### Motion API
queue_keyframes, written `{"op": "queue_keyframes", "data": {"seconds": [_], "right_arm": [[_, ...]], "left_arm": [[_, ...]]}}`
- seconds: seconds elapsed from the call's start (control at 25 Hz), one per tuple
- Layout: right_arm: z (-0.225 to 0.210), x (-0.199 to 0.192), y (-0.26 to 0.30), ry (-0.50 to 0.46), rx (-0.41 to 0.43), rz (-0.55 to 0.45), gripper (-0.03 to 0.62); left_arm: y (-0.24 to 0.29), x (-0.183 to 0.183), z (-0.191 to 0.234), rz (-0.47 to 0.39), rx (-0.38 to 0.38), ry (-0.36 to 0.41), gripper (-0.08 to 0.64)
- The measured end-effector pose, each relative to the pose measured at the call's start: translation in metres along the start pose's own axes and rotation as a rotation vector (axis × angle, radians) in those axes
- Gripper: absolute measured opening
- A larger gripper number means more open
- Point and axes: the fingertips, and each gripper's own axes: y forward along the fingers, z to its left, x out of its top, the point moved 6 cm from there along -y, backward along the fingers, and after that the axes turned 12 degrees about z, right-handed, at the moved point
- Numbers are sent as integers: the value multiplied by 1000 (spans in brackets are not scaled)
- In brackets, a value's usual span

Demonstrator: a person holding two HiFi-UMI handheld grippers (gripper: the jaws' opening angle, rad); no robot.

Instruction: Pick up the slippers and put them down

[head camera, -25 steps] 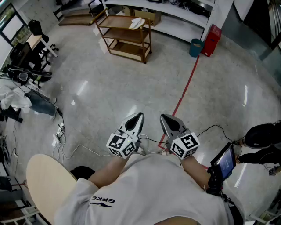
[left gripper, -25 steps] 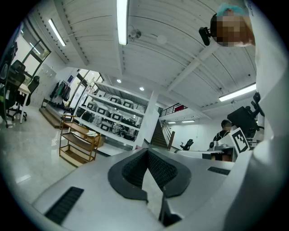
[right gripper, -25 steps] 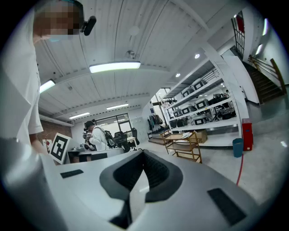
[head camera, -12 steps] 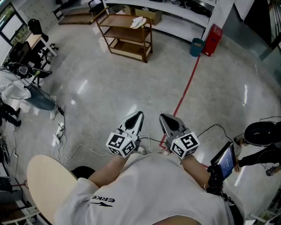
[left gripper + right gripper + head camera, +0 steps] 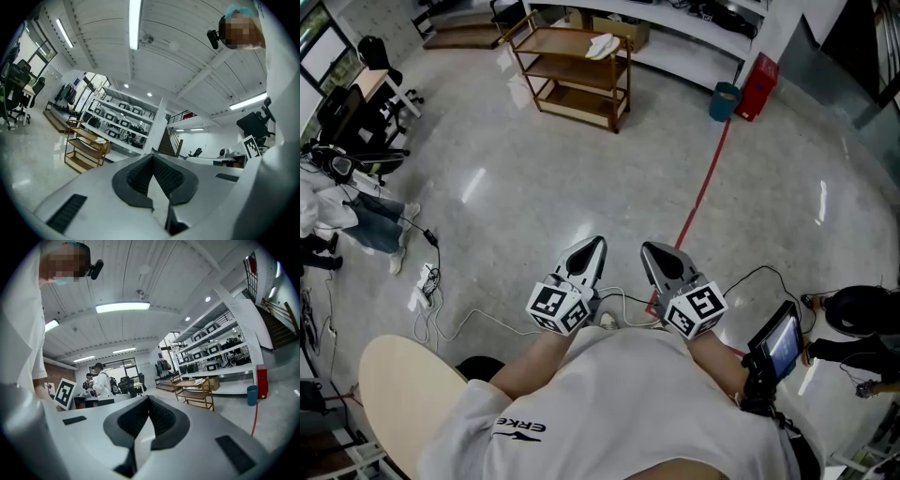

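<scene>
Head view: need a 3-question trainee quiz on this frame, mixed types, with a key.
1. True or false: the left tool holds a slipper.
2. The white slippers lie on which shelf of the wooden rack? A top, B middle, C bottom.
3. Fill in: the floor line ahead of the right tool is ___.

Key: 1 false, both tools are shut and empty. 2 A. 3 red.
</scene>
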Motion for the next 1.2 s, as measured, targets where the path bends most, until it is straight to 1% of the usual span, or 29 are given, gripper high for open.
{"op": "queue_keyframes", "data": {"seconds": [0.2,0.28,0.4,0.56,0.72,0.8,1.0,1.2], "right_arm": [[18,15,24,-8,8,-9,5],[30,20,35,-23,27,-7,5],[46,27,57,-54,88,7,5],[71,36,91,-99,194,23,5],[100,39,124,-147,314,53,5],[112,39,136,-161,356,68,5],[133,43,158,-177,421,87,5],[141,45,172,-180,470,102,5]], "left_arm": [[-17,16,25,-22,25,-2,3],[-30,23,36,-32,46,-7,3],[-52,29,52,-54,110,-18,3],[-87,34,75,-93,214,-35,3],[-126,29,96,-137,337,-71,3],[-142,25,102,-152,379,-90,3],[-164,25,116,-175,439,-111,3],[-169,26,124,-206,472,-136,3]]}}
